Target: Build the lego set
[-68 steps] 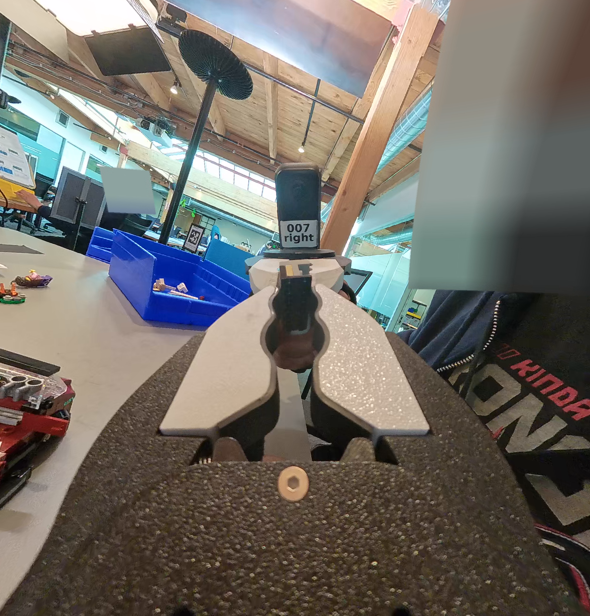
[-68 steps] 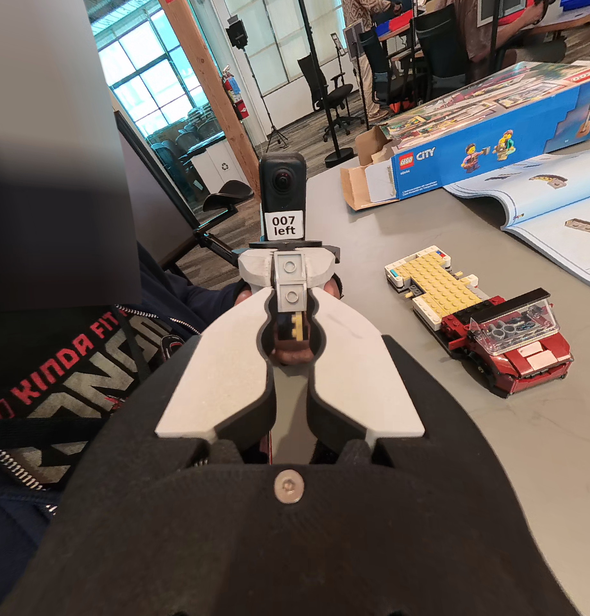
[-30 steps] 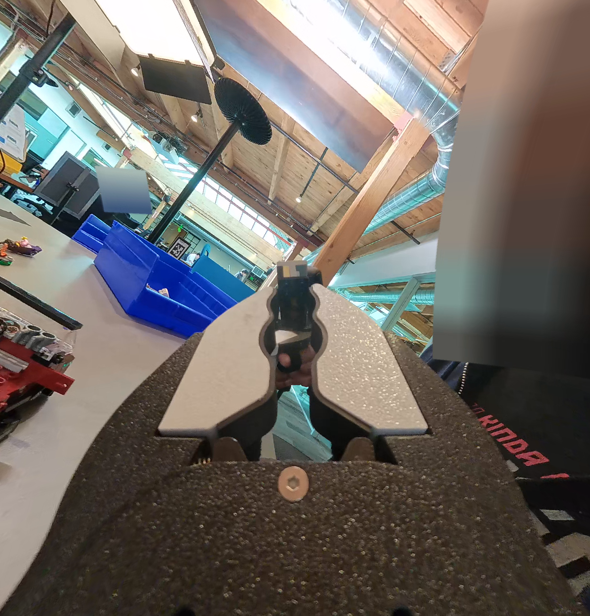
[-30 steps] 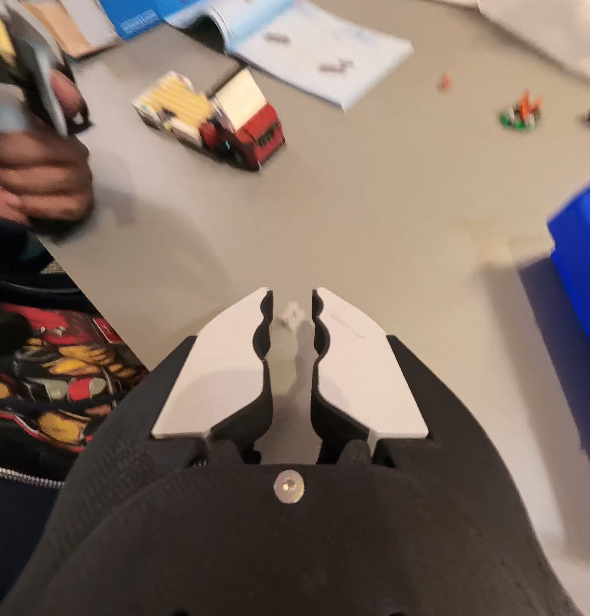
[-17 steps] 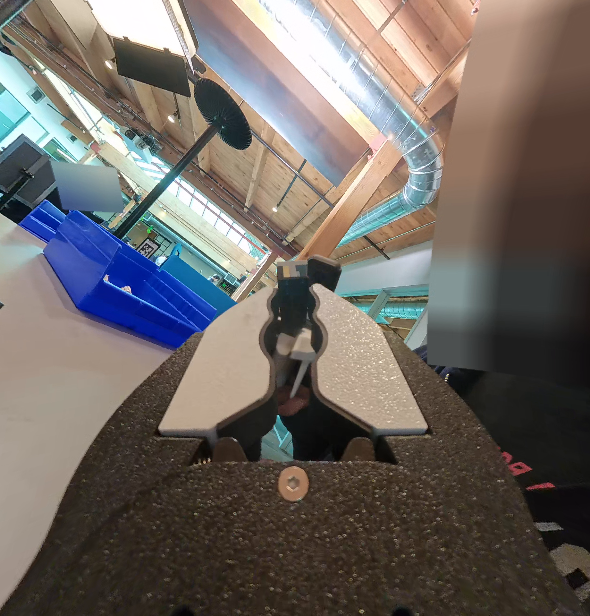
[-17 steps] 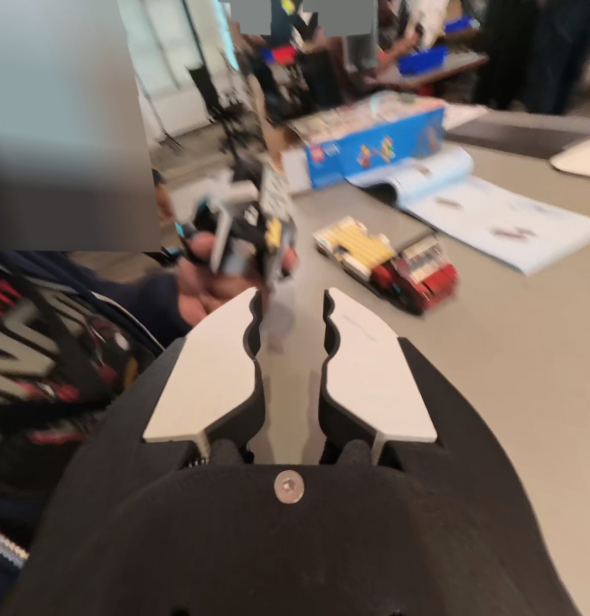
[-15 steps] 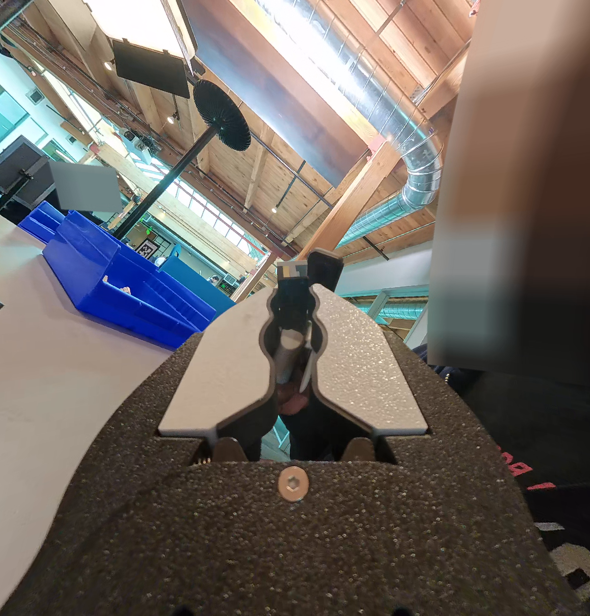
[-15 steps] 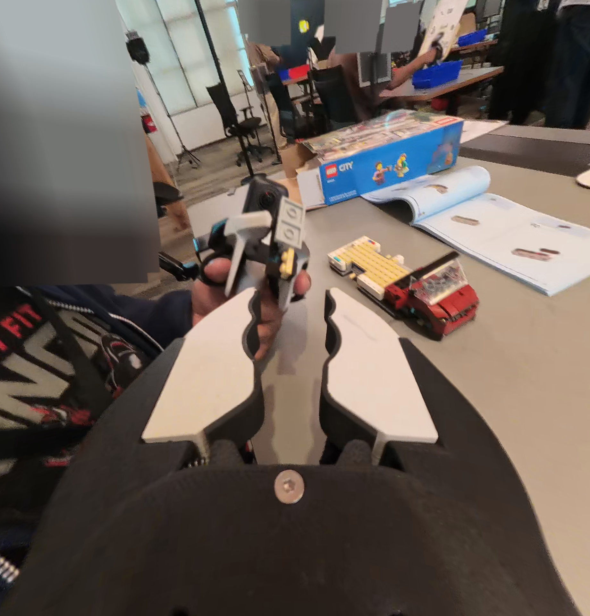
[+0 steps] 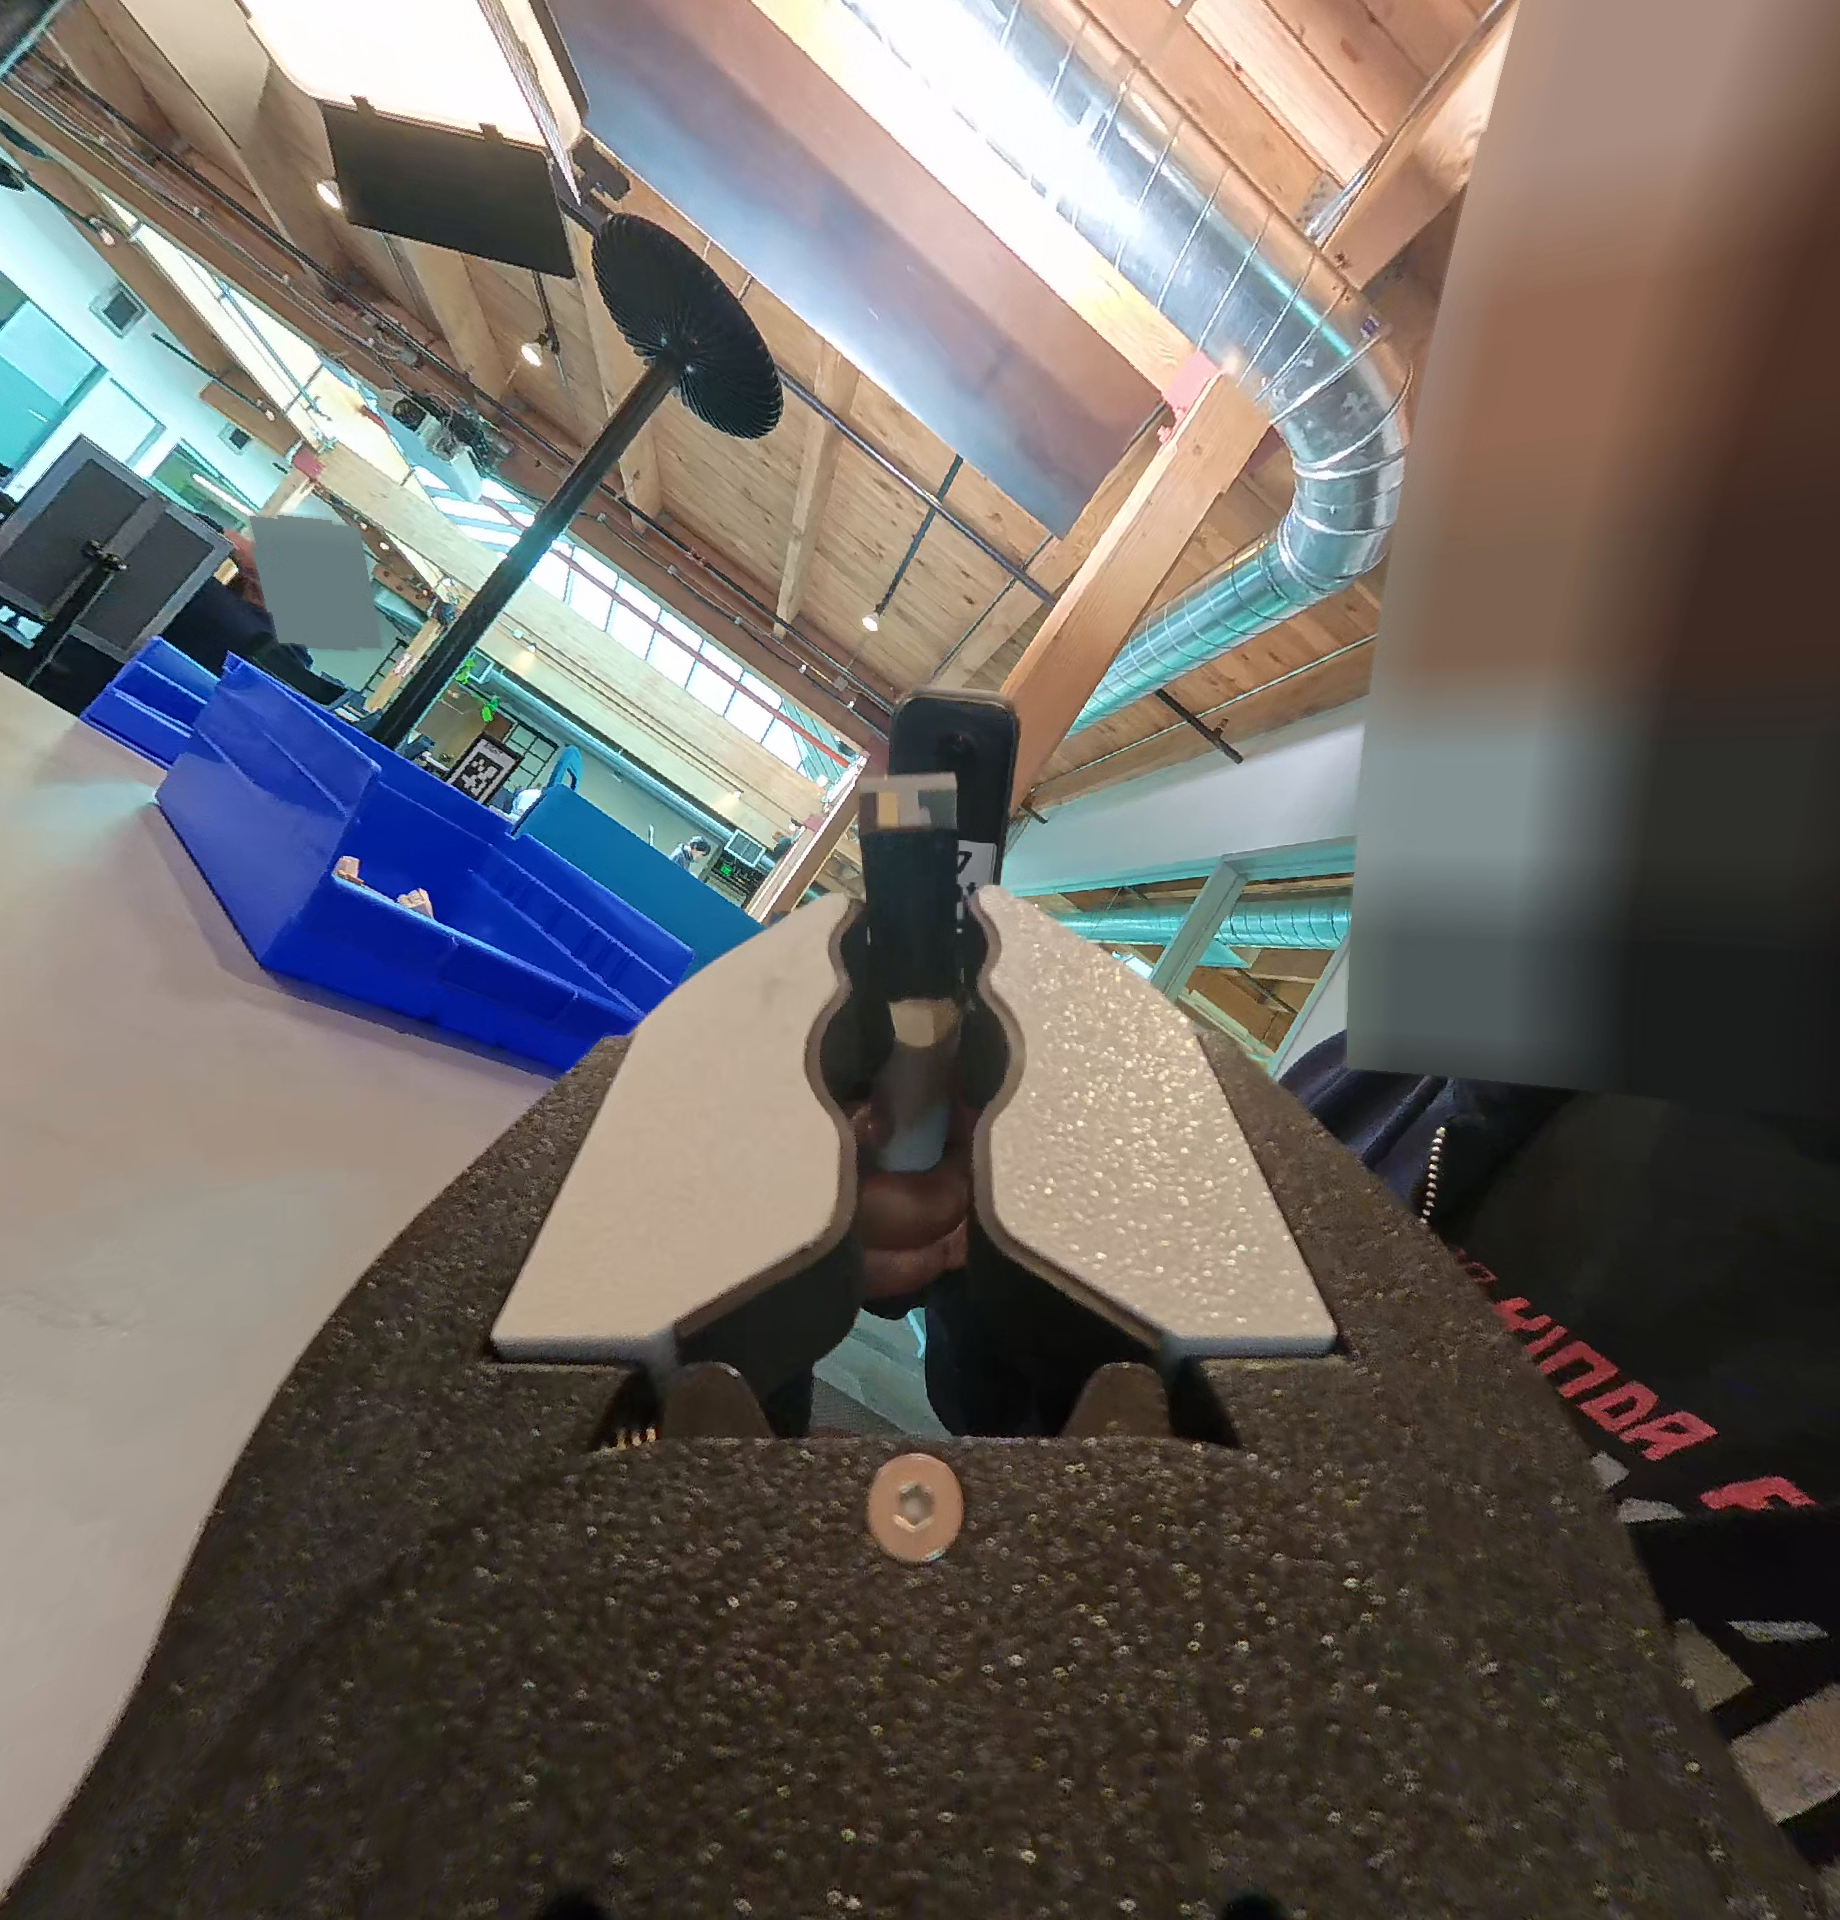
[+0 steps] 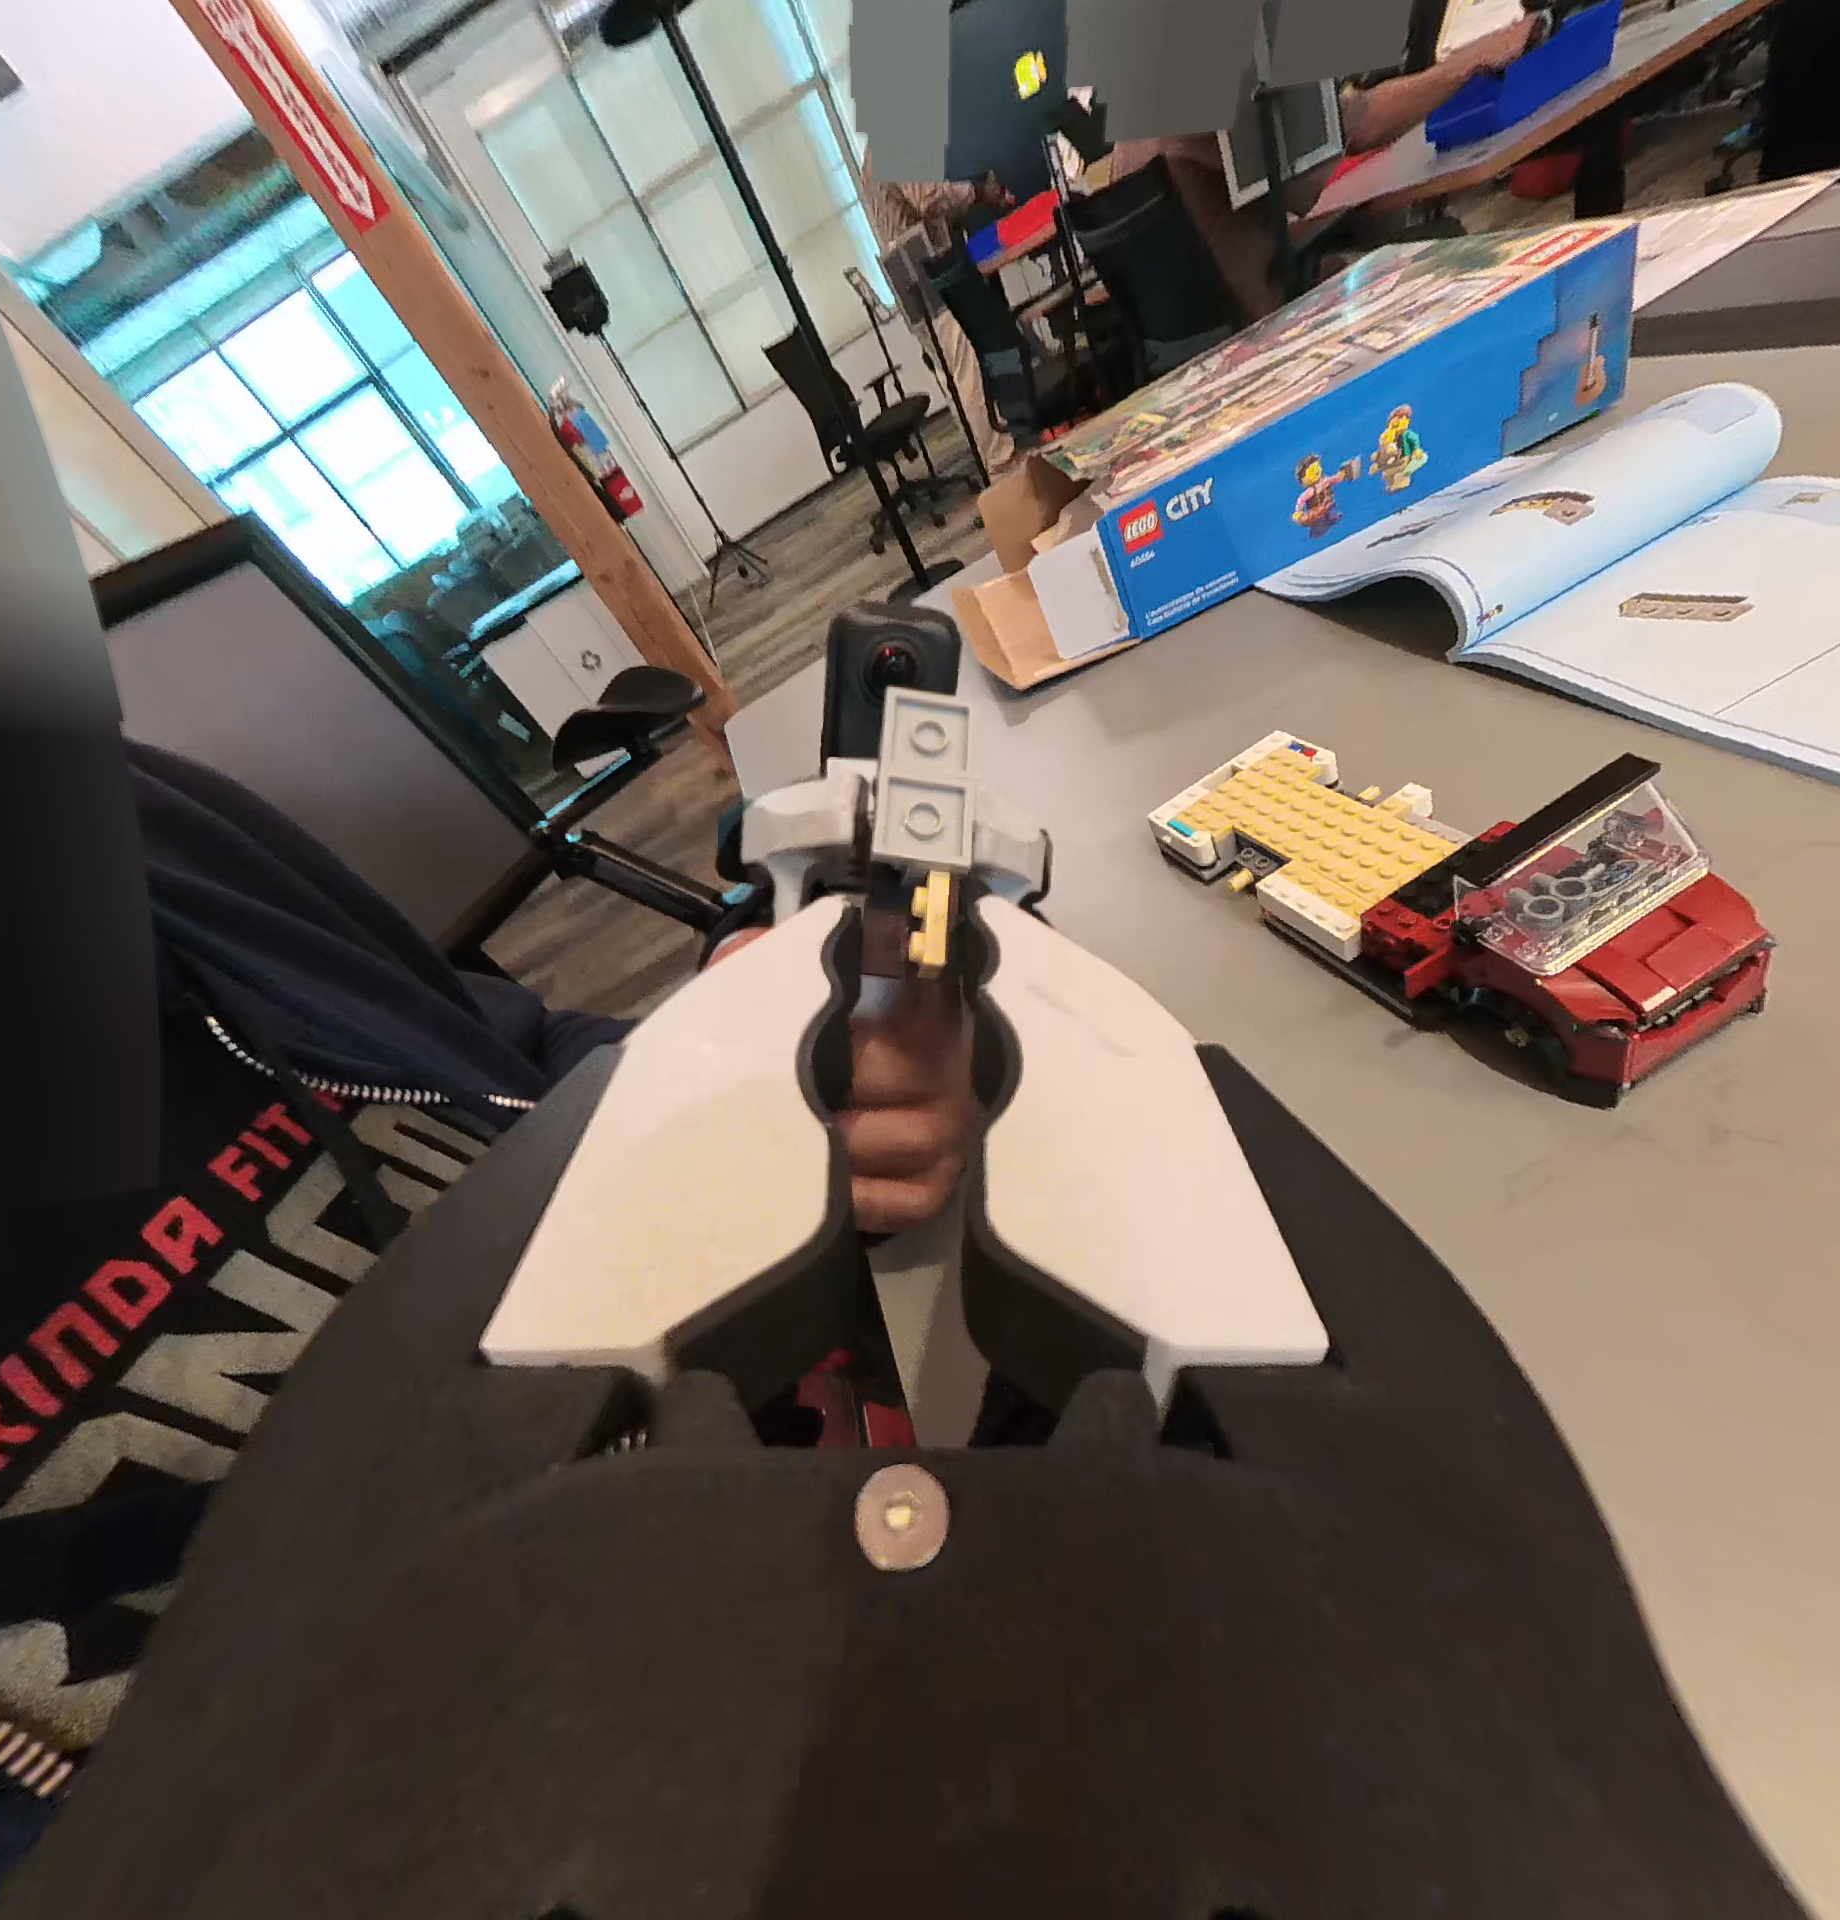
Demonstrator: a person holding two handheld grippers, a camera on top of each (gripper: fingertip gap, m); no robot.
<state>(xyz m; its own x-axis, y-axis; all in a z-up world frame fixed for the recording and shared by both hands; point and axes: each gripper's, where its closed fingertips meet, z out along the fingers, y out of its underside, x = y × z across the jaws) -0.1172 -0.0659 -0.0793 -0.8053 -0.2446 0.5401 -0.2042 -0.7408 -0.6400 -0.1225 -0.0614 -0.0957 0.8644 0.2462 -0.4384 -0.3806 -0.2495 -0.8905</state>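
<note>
Small grey, yellow and black brick assembly, centre frame above the table: left gripper pinching it from the far side, right gripper, spread moments ago, now closing onto its near end.

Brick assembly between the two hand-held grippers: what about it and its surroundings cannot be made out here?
- Left wrist view: the brick assembly's lower part, hidden by the left hand-held gripper's fingers.
- Right wrist view: its far side, facing away.
- Left wrist view: blue bin's contents, too small.
</note>
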